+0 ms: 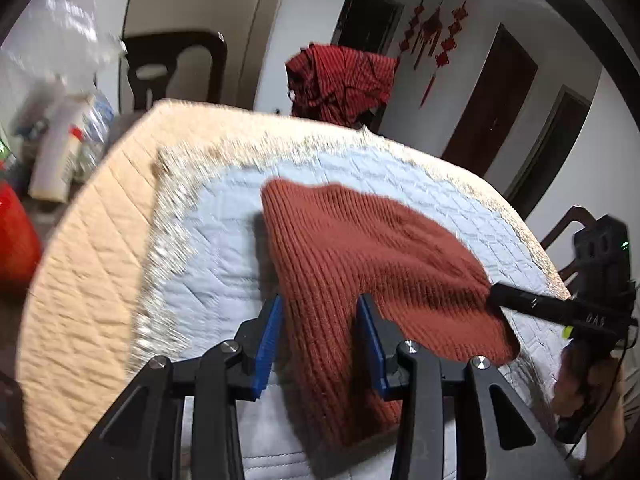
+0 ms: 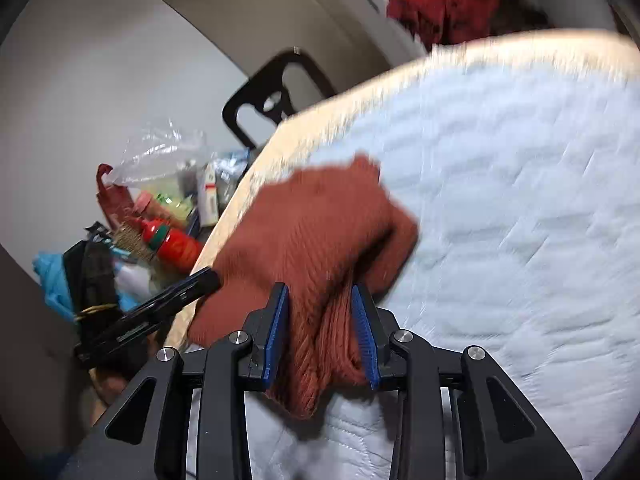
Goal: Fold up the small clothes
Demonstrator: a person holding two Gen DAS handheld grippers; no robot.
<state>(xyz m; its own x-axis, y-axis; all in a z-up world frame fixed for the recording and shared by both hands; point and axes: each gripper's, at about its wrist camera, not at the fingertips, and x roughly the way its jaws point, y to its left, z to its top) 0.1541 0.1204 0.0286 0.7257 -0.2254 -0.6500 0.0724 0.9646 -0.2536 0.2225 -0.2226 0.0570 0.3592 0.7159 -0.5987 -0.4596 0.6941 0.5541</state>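
A rust-brown ribbed knit garment (image 1: 360,248) lies folded over on a pale blue quilted mat (image 1: 224,240). Its near left edge runs up between the blue pads of my left gripper (image 1: 320,304), which is shut on it. In the right wrist view the same garment (image 2: 312,224) is bunched between the pads of my right gripper (image 2: 319,292), also shut on it, and a fold hangs below the pads. Each view shows the other gripper at the garment's far corner: the right gripper (image 1: 560,312) and the left gripper (image 2: 160,304).
The mat has a fringed border (image 1: 172,200) and sits on a beige quilted table cover (image 1: 88,280). A red striped cloth (image 1: 344,80) hangs over a chair behind. Bottles, bags and a red sauce bottle (image 2: 172,240) crowd the left side. Dark chairs (image 1: 176,68) stand around.
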